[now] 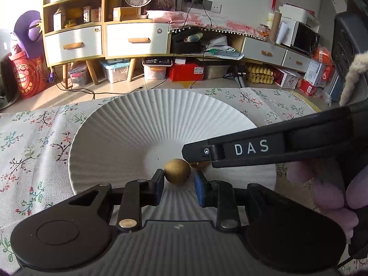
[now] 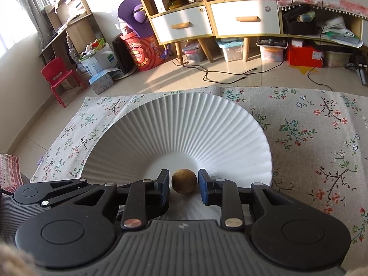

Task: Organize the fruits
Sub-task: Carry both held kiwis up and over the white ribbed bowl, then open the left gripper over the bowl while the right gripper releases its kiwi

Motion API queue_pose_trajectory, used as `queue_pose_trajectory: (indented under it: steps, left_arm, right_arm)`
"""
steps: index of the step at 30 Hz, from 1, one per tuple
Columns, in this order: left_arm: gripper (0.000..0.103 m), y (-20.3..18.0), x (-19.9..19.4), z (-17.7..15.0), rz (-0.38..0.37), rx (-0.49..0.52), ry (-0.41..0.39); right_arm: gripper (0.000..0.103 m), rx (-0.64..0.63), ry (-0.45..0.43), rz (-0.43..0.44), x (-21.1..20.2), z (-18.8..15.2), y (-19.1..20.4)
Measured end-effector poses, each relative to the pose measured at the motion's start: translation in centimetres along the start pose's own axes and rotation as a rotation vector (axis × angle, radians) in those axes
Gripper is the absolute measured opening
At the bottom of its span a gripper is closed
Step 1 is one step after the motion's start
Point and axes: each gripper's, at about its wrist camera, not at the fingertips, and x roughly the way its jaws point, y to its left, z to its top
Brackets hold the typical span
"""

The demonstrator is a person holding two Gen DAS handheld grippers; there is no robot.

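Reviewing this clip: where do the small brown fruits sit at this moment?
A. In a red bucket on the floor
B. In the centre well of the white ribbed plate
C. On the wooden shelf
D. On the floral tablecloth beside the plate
B: in each wrist view a small brown fruit rests in the smooth centre of the white ribbed plate, lying between that gripper's blue pads.

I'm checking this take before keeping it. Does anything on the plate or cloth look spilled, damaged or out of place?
Nothing stands out. Two small brown fruits sit intact in the ribbed white plate, one between each gripper's fingers. The floral cloth is a little creased but clean.
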Motion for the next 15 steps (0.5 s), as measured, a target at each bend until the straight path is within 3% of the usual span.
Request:
queue_pose_trajectory:
  steps: [6, 13, 15]
  left_arm:
    - [0.054, -0.4, -1.1, 0.1, 0.012, 0.02, 0.002]
    - [0.07, -0.9, -3.4, -0.3, 0.032, 0.043, -0.007]
    - [0.078, -1.1, -4.3, -0.6, 0.043, 0.046, -0.007]
  right_arm:
    - [0.058, 0.022, -0.034, 0.002, -1.4, 0.0, -0.2]
    - [0.072, 0.02, -0.061, -0.003, -3.7, -0.3, 0.3]
    - [0.081, 0.011, -0.077, -0.002, -4.8, -0.8, 0.5]
